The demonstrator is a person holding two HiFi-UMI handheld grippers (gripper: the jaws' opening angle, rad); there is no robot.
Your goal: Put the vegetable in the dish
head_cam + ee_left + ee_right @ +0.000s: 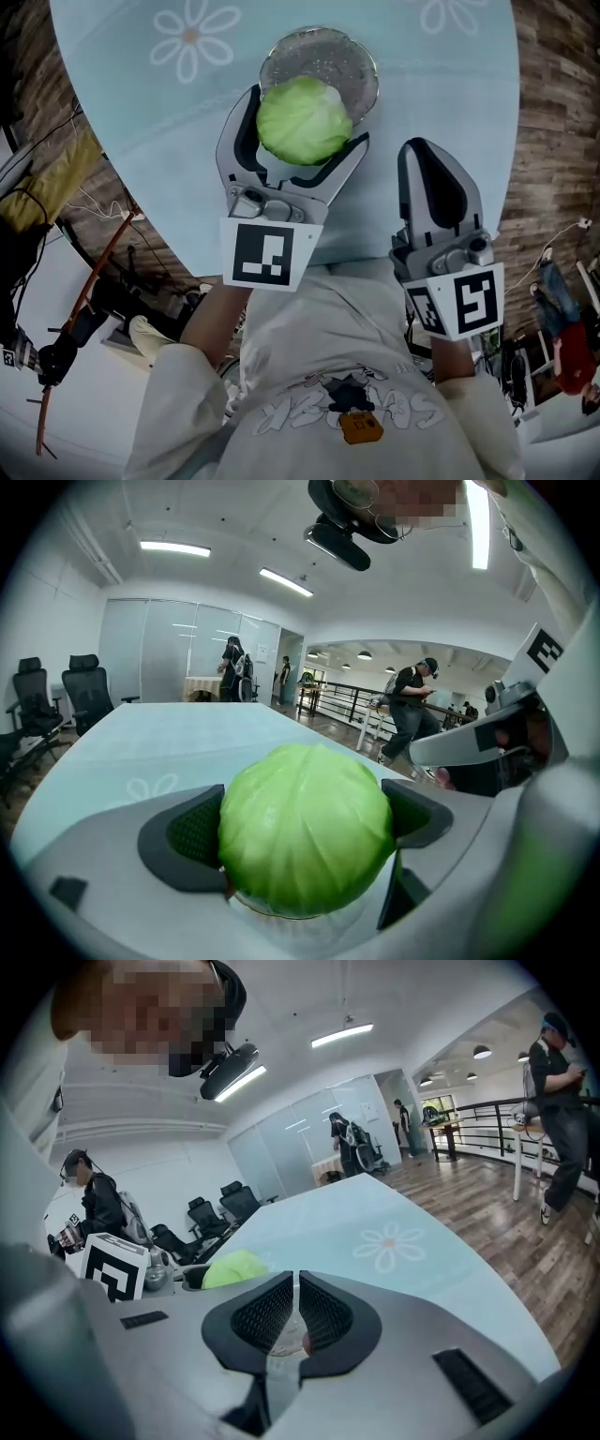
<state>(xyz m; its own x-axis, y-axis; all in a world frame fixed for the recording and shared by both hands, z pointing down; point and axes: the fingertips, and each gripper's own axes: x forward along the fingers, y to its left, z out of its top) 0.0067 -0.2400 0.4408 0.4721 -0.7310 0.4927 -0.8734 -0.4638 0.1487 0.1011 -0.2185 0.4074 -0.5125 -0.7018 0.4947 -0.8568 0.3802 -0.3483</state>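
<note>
Fingers [187, 836] of the left gripper [305, 122] clamp the green cabbage [303, 120] from both sides, holding it at the near rim of the glass dish [319, 45] on the table [450, 84]. Right gripper [424, 155] jaws are pressed together, empty, alongside.

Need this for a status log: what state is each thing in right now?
left hand-held gripper: shut on the cabbage.
right hand-held gripper: shut, empty.
cabbage: whole, held over the near rim of the glass dish.
glass dish: upright on the table, visible part empty.
</note>
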